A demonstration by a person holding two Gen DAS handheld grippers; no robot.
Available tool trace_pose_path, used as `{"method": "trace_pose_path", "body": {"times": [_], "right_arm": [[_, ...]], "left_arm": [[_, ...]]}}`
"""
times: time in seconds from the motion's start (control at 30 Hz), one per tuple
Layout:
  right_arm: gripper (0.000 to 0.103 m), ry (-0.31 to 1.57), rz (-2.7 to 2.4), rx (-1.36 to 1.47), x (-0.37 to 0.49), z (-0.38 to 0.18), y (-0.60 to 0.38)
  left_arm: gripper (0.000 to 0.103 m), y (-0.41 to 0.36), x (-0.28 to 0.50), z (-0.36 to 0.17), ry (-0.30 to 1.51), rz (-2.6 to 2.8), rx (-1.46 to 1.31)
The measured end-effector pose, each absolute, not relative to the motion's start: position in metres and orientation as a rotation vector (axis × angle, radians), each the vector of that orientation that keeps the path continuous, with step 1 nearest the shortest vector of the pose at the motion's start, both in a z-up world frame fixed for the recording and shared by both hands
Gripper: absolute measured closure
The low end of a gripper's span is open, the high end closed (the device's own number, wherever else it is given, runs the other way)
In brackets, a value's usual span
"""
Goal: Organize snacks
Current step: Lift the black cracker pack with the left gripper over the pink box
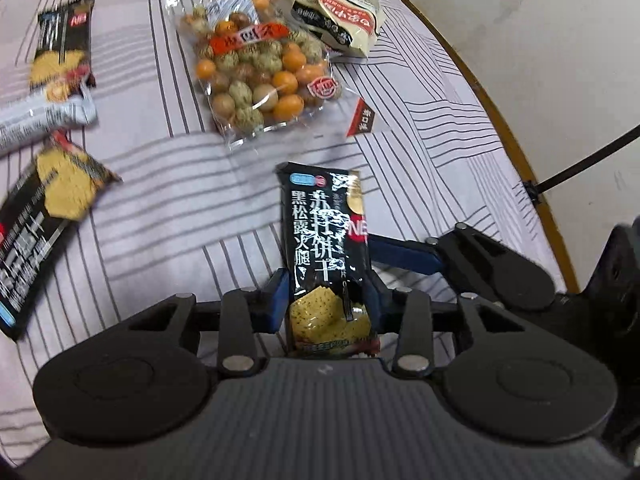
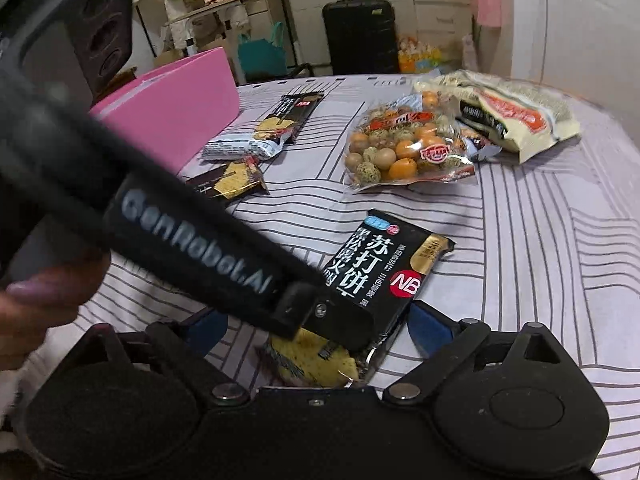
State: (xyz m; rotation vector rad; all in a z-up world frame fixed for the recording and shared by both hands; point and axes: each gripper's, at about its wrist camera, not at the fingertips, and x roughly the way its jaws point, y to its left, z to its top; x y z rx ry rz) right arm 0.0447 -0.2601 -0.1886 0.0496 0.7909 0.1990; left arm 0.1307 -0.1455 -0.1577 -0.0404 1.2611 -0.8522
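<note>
Black cracker packet pinched by left gripper.

My right tool sits w/ blue pads wide apart, straddling a black cracker pack lying on the striped cloth of the counter. Pads not pressing it. The left tool reaches in diagonally from upper left, "GenRobot.AI" on its arm, tip over the pack's near end; grip hidden from here. A fingertip shows at left edge. Toward the far edge: clear bag of coated nuts, beige bag just right of it, two more black packs, a white packet. Pink box at far left.
</note>
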Motion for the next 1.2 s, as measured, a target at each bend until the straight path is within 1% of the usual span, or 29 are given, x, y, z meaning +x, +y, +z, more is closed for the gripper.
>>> {"method": "trace_pose_path", "body": {"times": [0.13,0.17,0.2,0.23,0.3,0.43,0.7,0.9,1.2], "right_arm": [[0.007,0.763,0.117,-0.030,0.039,-0.194,-0.249],[0.013,0.759,0.091,-0.033,0.038,-0.194,-0.248],[0.022,0.755,0.065,-0.030,0.037,-0.192,-0.248],[0.026,0.754,0.059,-0.022,0.038,-0.191,-0.249],[0.028,0.772,0.069,-0.009,0.039,-0.188,-0.251],[0.029,0.814,0.083,0.016,0.041,-0.179,-0.253],[0.030,0.888,0.183,0.076,0.037,-0.149,-0.253],[0.031,0.874,0.237,0.048,0.026,-0.122,-0.237],[0.032,0.812,0.321,-0.107,0.026,-0.081,-0.205]], "left_arm": [[0.065,-0.138,0.131,-0.167,1.245,-0.825,-0.109],[0.065,-0.136,0.130,-0.169,1.238,-0.821,-0.122],[0.065,-0.135,0.128,-0.169,1.227,-0.823,-0.123],[0.065,-0.136,0.127,-0.169,1.218,-0.826,-0.118],[0.065,-0.135,0.122,-0.169,1.204,-0.839,-0.113],[0.061,-0.134,0.116,-0.160,1.210,-0.836,-0.112],[0.061,-0.126,0.101,-0.130,1.244,-0.802,-0.092],[0.061,-0.107,0.087,-0.104,1.231,-0.772,-0.111],[0.061,-0.069,0.077,-0.060,1.168,-0.743,-0.182]]}}
